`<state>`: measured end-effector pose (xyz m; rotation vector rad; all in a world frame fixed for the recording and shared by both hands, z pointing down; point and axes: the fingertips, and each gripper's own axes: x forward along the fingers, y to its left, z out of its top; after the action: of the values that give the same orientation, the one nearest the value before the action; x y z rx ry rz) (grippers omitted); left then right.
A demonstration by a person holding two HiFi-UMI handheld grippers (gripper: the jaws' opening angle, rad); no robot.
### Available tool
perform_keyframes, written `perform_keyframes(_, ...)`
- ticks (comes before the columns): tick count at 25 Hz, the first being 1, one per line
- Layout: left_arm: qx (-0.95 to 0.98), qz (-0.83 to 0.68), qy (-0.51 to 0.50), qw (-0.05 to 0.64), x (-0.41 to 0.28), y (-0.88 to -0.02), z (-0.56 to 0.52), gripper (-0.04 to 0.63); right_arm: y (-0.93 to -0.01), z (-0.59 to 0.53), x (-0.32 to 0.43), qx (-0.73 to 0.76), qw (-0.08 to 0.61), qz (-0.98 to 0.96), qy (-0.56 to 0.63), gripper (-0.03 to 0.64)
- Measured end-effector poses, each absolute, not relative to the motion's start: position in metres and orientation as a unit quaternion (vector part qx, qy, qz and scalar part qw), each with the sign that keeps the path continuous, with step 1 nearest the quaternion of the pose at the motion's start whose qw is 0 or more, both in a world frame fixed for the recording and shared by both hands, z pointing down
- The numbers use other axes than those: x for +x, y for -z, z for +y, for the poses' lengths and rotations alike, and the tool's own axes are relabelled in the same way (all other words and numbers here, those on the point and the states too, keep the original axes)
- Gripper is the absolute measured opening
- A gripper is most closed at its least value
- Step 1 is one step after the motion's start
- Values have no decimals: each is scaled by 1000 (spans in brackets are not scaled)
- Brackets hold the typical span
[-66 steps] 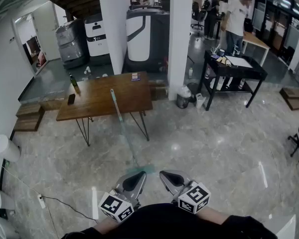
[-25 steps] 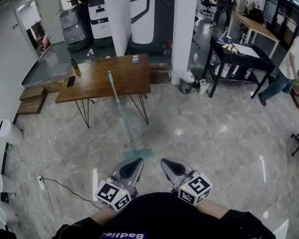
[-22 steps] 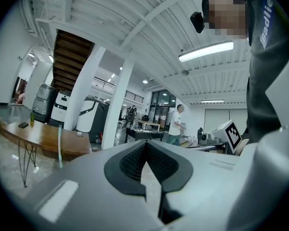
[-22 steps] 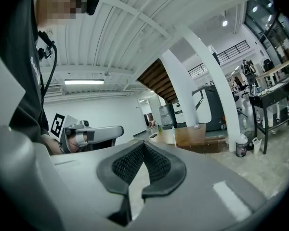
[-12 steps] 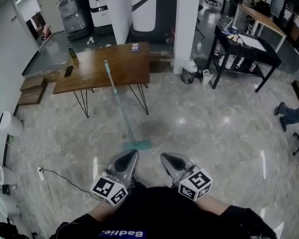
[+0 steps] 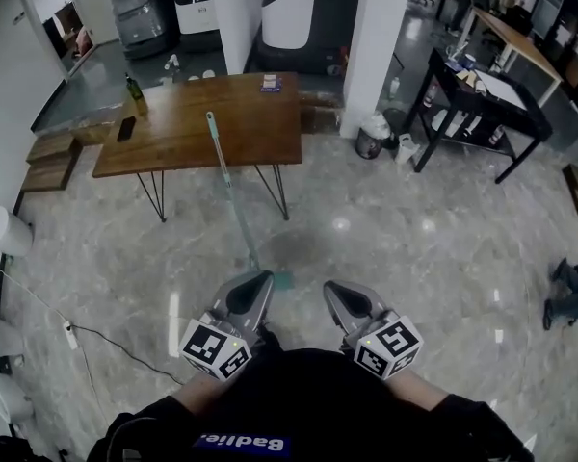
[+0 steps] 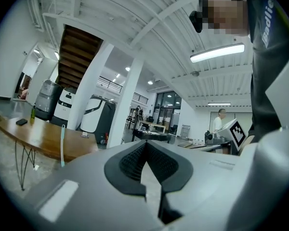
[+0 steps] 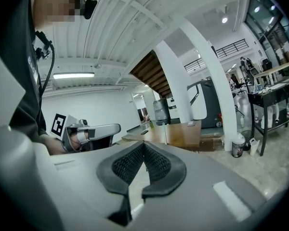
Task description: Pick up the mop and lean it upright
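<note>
Head view: A mop (image 6: 233, 198) slants across the grey floor (image 6: 414, 248). Its head is on the floor and the tip of its handle rests against the edge of a wooden tabletop (image 6: 188, 128). That prop probably keeps the handle raised and easy to reach. The left claw (image 6: 261, 279) and right claw (image 6: 331, 289) are carried low and side by side near the person's body. Both are pressed together and empty, which suits an approach rather than a grasp. The mop head lies just beyond the left claw's tip.

Left gripper view: The jaws meet with nothing between them. The mop handle stands as a thin line at the far left, against the tabletop.

Right gripper view: These jaws are also closed on nothing. The handle and tabletop show above them, well ahead.

Compared with the earlier head views, the mop and tabletop sit closer. The mop head, once well ahead of the claws, now lies just in front of them.
</note>
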<state>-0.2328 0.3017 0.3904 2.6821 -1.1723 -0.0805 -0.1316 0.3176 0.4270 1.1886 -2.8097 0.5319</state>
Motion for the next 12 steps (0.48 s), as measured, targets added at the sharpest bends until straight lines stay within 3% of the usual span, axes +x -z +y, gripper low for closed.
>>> perform_keyframes(12, 910, -400, 27, 106, -349, -409, 144, 15, -430, 179, -227, 422, 58, -887, -180, 5)
